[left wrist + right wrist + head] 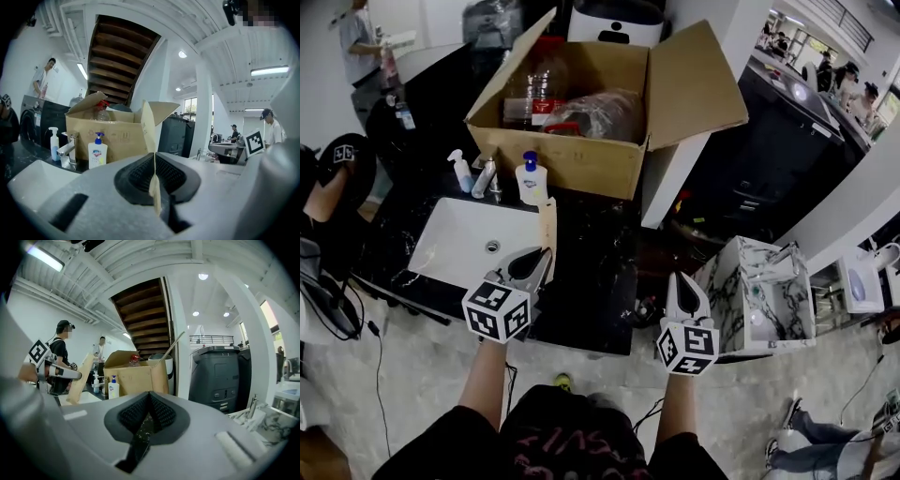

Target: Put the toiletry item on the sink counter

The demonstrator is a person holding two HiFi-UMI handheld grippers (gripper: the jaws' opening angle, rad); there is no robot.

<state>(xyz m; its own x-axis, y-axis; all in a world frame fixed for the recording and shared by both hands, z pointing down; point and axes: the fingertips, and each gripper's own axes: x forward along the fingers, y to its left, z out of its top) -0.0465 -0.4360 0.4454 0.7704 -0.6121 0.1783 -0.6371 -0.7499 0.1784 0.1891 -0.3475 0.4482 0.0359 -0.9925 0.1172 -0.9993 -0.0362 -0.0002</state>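
The left gripper [542, 259] is clamped on the toiletry item [547, 225], and what a thin thing it is: a flat, pale tan slab, long and narrow, with a plain face and no print that can be made out from the head view. It stands nearly upright out of the jaws, up in the air over the right rim of the white sink basin [455, 246], where the basin meets the black counter [591, 277]. In the left gripper view the toiletry item [149, 129] shows edge-on, a sliver pinched between the two ribbed pads, its top rising in front of the cardboard box [117, 133]. From the right gripper view its broad side turns up instead, a tan plank shape [79, 378] leaning slightly. Behind it on the counter sits a white soap bottle [531, 180] with a blue pump, then the faucet [486, 178] and a smaller pump bottle [461, 172], all lined up against the open box [572, 161]. Over on the other side, the right gripper [685, 284] hangs past the counter's right front corner, well apart from the item, jaws pressed together at the tips with nothing between them.
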